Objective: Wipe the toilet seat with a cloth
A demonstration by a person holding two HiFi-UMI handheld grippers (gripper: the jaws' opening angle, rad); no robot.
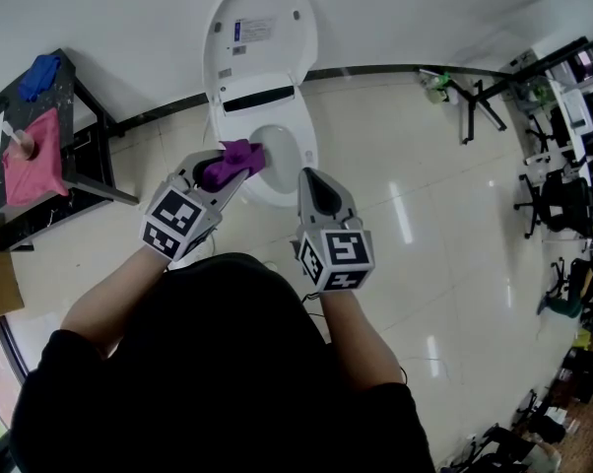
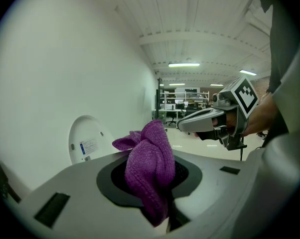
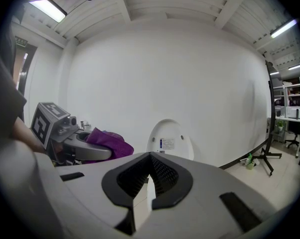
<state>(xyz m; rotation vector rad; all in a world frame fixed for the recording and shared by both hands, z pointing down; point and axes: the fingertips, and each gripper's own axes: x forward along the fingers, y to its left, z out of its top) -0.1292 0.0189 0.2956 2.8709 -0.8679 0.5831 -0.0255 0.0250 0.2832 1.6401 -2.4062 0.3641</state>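
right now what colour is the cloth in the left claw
The cloth is purple, clearest in the left gripper view.

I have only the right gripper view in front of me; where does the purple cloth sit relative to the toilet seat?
Observer: The head view shows the purple cloth over the left side of the toilet seat. I cannot tell whether it touches.
Operator: Thank you. How is it held?
Observer: In the left gripper view, the left gripper has its jaws shut on the cloth, which bunches up above the pads.
Operator: And where is my right gripper over the toilet?
Observer: The head view puts the right gripper at the seat's front right edge, jaws together and holding nothing.
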